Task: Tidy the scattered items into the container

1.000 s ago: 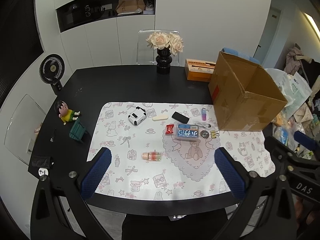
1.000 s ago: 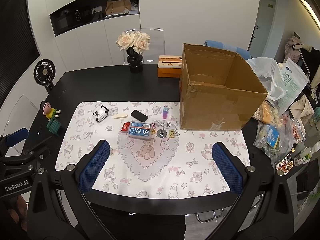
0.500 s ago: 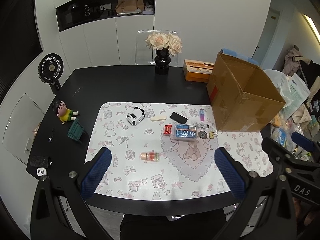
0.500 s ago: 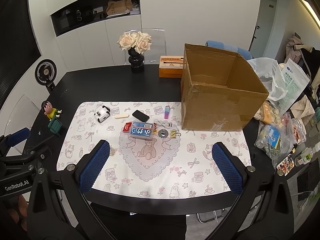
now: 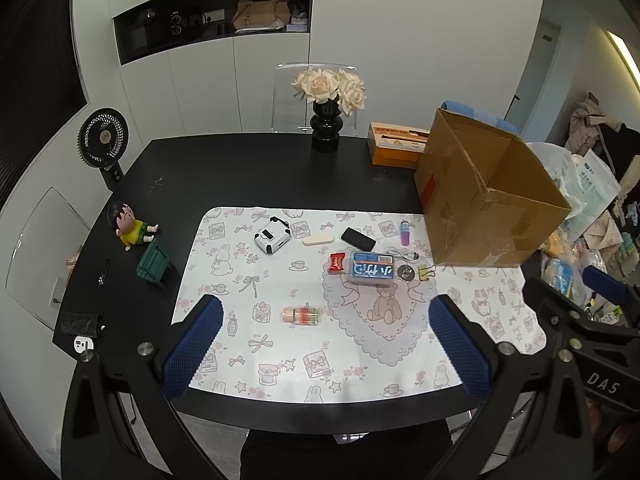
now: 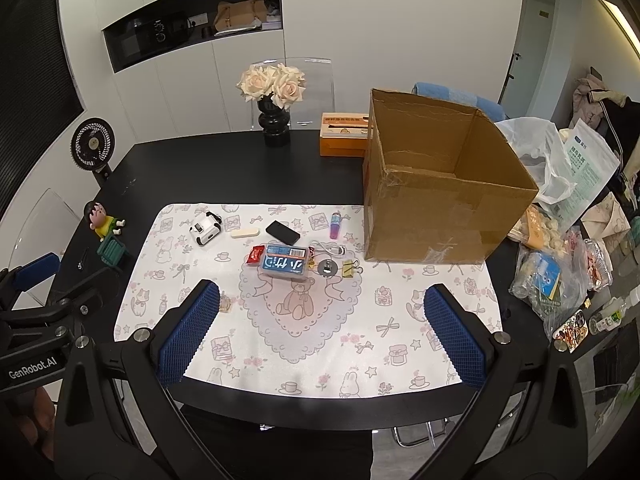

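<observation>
Nothing looks packed yet, as far as we can judge: the box [image 6: 444, 204] at the right of the right view shows only bare inner walls. The bottle [image 5: 301, 315], tin [image 5: 371, 273], phone [image 5: 358, 239], clip [image 5: 426, 271] and tube [image 5: 405, 232] lie mid-frame on the bench [image 5: 240, 168] mat. Our left hand-held gripper [image 5: 325, 342] and right hand-held gripper [image 6: 320, 332] gape wide, holding nothing.

Black counter [image 5: 240, 176] carries a printed white mat [image 5: 280, 344] at centre. Off the mat: cardboard box [image 6: 440, 216] at 2 o'clock, black vase [image 5: 325, 130] at 12, orange tissue box [image 5: 394, 148] at 1, cartoon figure [image 5: 130, 226] and green toy chair [image 5: 154, 266] at 9.
</observation>
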`<state>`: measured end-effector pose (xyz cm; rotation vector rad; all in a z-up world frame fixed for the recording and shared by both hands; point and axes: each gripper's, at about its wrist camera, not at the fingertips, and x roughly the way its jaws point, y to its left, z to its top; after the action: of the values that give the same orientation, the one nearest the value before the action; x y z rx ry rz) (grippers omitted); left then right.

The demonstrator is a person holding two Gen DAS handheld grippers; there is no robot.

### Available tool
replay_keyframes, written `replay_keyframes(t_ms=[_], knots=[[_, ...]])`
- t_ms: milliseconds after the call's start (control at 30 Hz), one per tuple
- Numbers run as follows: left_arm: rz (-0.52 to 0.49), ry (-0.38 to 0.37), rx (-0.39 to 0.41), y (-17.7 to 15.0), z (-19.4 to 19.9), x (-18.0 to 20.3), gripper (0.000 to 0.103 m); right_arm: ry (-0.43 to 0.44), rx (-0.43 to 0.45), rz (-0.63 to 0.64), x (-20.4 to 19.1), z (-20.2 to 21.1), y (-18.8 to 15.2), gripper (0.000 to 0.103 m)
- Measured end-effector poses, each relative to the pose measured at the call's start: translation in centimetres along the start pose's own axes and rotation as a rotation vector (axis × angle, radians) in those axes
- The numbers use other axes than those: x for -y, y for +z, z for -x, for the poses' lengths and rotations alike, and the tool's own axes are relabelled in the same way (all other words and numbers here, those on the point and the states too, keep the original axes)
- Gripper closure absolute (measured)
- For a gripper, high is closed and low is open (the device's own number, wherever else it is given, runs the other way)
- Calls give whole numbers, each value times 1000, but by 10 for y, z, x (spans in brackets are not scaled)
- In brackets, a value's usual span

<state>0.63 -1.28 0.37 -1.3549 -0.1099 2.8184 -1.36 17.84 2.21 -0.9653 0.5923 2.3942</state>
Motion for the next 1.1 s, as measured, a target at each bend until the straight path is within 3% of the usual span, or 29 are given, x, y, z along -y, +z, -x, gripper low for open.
replay_keyframes(t_ms=[667,1100], knots=[[-26,0,5,-7,-16,-2,0,6,-21,-3,1,-15,0,0],[15,-26,-69,-30,-80,-24,0,35,-74,30,-9,-75,-14,0]])
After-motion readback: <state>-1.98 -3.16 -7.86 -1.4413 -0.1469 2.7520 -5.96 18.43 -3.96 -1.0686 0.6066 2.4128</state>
